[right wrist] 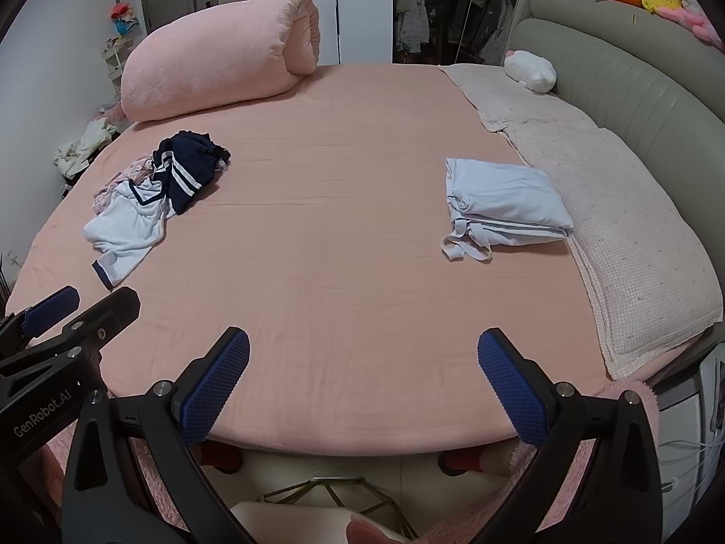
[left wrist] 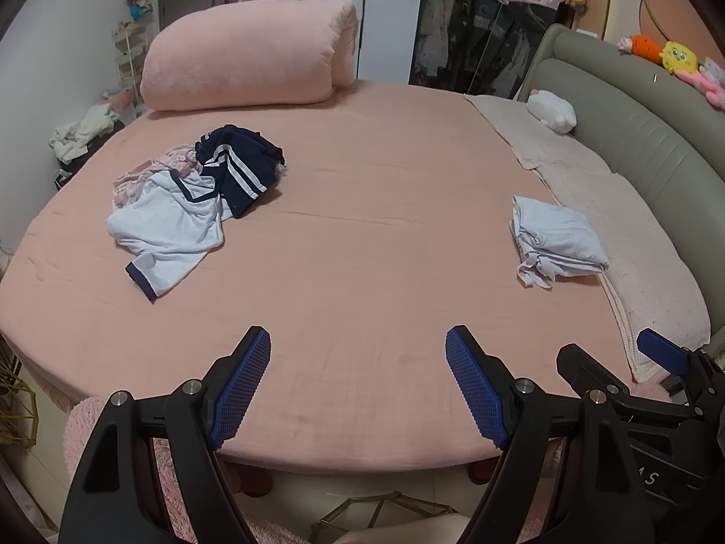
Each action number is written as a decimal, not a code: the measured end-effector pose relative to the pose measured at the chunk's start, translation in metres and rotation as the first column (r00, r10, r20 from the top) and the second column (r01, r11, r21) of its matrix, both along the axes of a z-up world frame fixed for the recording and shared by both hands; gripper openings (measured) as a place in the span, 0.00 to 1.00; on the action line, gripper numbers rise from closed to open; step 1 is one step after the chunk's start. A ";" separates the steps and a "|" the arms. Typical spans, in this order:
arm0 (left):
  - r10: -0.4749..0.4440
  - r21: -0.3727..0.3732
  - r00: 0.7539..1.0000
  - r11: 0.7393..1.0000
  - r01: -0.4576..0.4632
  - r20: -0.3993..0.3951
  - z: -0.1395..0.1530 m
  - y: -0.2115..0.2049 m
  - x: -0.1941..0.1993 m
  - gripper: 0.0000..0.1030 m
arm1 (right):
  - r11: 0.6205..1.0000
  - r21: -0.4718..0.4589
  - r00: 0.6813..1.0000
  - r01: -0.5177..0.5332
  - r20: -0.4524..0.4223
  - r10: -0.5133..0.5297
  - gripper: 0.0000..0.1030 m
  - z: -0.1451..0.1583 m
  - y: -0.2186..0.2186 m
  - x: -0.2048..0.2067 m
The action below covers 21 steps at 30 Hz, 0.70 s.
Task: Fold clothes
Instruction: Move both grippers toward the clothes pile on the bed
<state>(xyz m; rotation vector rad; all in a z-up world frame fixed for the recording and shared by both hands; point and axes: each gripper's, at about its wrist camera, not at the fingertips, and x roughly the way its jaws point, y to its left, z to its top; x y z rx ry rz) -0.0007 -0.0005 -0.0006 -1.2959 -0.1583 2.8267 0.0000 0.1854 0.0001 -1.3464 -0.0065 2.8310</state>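
A folded pale-blue garment [right wrist: 505, 199] is seen at the right of the frame on the pink bed [right wrist: 340, 272], while a crumpled heap of navy, white and pink clothes [right wrist: 149, 190] is left unfolded at the left. Both the left hand-held gripper [left wrist: 358, 381] and the right hand-held gripper [right wrist: 362, 385] are held released and empty at the lower edge. A rolled pink quilt [right wrist: 217, 59] and a wardrobe [right wrist: 435, 4] are visible behind.

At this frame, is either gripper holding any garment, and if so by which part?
Nothing is held. The left gripper and right gripper both hang open over bare bed sheet, apart from the unfolded pile and the folded garment.
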 end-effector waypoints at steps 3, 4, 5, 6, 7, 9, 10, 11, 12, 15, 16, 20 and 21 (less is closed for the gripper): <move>0.002 0.011 1.000 1.000 -0.002 0.005 -0.001 -0.001 -0.001 0.79 | 1.000 -0.006 1.000 -0.003 0.001 0.003 0.99 0.000 0.000 0.000; 0.003 0.015 1.000 1.000 -0.003 0.007 -0.001 -0.001 -0.002 0.79 | 1.000 -0.009 1.000 -0.004 0.001 0.004 0.99 0.000 0.000 0.000; 0.004 0.018 1.000 1.000 -0.004 0.009 -0.002 -0.001 -0.002 0.79 | 1.000 -0.011 1.000 -0.005 0.001 0.005 0.99 -0.001 -0.001 0.000; 0.004 0.022 1.000 1.000 -0.004 0.011 -0.002 -0.002 -0.002 0.79 | 1.000 -0.013 1.000 -0.006 0.002 0.006 0.99 -0.001 -0.001 -0.001; 0.005 0.026 1.000 1.000 -0.005 0.013 -0.002 -0.002 -0.003 0.79 | 1.000 -0.015 1.000 -0.008 0.002 0.008 0.99 -0.001 -0.001 -0.001; 0.006 0.045 1.000 0.999 -0.007 0.012 -0.003 -0.004 -0.001 0.79 | 1.000 -0.019 1.000 -0.010 0.003 0.010 0.99 -0.001 -0.001 -0.001; 0.006 0.049 1.000 0.999 -0.007 0.013 -0.002 -0.004 -0.002 0.79 | 1.000 -0.021 1.000 -0.011 0.003 0.011 0.99 -0.001 -0.001 -0.001; 0.002 0.050 1.000 0.999 -0.002 0.010 -0.002 -0.006 -0.002 0.79 | 1.000 -0.024 1.000 -0.012 0.003 0.012 0.99 -0.001 -0.001 -0.001; -0.006 0.053 1.000 0.999 0.005 0.005 -0.001 -0.008 -0.002 0.79 | 1.000 -0.026 1.000 -0.013 0.003 0.013 0.99 -0.001 -0.001 -0.001; -0.032 0.083 0.999 0.996 0.034 -0.028 -0.001 -0.016 -0.006 0.79 | 0.999 -0.041 1.000 -0.022 0.002 0.023 0.99 -0.001 -0.001 -0.003; -0.039 0.093 0.998 0.995 0.043 -0.040 -0.001 -0.020 -0.008 0.79 | 0.998 -0.057 0.999 -0.033 -0.001 0.033 0.99 0.000 -0.001 -0.005; 0.006 0.064 0.998 0.998 -0.002 -0.059 -0.007 -0.047 -0.022 0.79 | 0.996 -0.040 0.996 -0.086 -0.038 0.084 0.99 0.006 -0.017 -0.033; 0.032 0.060 0.998 0.998 -0.028 -0.056 -0.010 -0.057 -0.028 0.79 | 0.994 -0.035 0.994 -0.099 -0.047 0.097 0.99 0.008 -0.021 -0.040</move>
